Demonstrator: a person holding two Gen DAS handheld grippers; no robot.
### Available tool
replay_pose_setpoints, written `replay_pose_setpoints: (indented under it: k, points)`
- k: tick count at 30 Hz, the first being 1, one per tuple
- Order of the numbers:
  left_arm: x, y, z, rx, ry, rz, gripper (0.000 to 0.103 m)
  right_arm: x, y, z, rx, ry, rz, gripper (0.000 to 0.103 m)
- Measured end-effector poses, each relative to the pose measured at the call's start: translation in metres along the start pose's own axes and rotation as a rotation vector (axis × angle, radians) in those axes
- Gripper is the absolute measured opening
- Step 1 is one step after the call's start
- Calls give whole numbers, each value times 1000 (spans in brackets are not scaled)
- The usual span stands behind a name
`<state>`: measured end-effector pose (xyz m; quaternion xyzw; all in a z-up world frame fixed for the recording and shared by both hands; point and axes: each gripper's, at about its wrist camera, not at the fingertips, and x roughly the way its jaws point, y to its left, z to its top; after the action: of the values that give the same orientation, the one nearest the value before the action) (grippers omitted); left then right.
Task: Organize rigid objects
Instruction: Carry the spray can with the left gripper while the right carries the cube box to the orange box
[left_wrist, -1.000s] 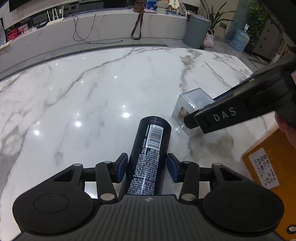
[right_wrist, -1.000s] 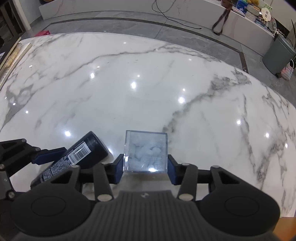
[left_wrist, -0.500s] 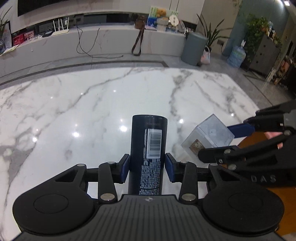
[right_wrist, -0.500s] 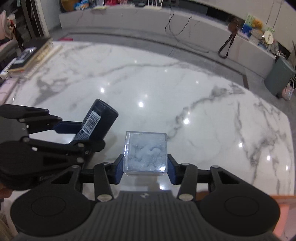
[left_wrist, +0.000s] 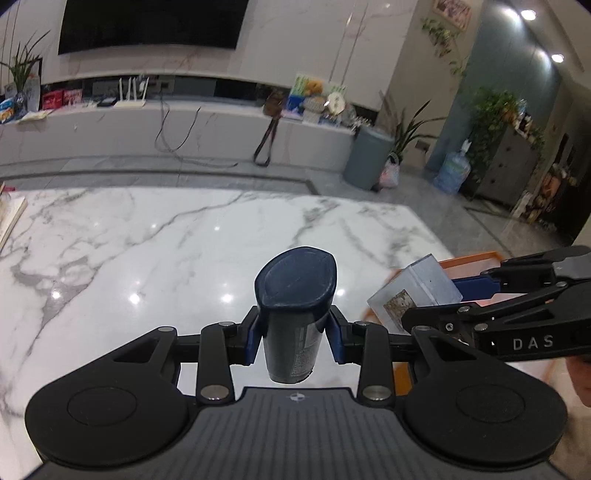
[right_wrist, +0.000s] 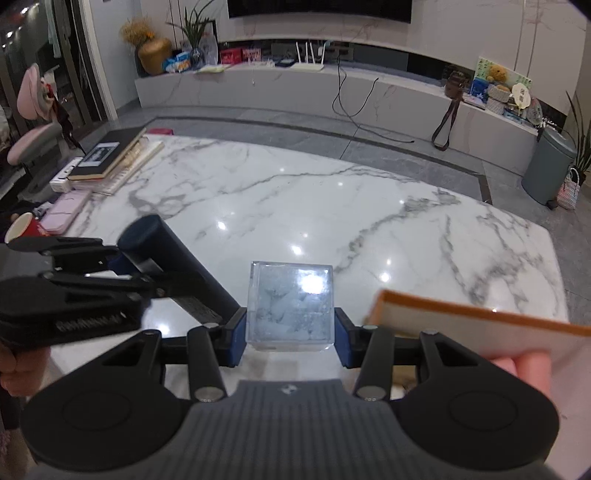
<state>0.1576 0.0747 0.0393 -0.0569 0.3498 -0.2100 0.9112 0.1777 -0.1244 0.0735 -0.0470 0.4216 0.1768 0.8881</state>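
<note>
Mid-task, both items picked, neither put away yet. The left gripper has the dark bottle between its blue pads, jaws closing tighter on it, bottle clear of the marble table and pointing away from the camera with its flat end toward the room. The right gripper is clamped on the clear cube, pads pressed on both side faces, cube also lifted off the table. An orange box sits at the near right edge of the table; a hand shows under its rim in the right wrist view, though whose hand and whether it holds the box I can't tell. Probably that box is the destination, so what's left is carrying both over and dropping them in. Pose: both grippers tilted downward over the table, side by side, close together, left one just beside the cube. Books stacked at the far left edge, untouched.
</note>
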Motion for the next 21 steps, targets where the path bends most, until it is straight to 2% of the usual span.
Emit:
replay_pose_setpoints:
  k: [5,10,16,21]
  points:
    - [-28,-42,1,23,-22,-98,41,-53,-37,-21,23,-30,-39,47]
    - [-36,-99,14,127,-33,-153,41,-99,-81,-48,20,-29,-116,47]
    - [-10,-164,21,198,17,-220,41,-121,-121,-77,-71,39,-163,47]
    - [36,-202,21,233,95,-287,41,-104,-156,-96,-102,139,-194,47]
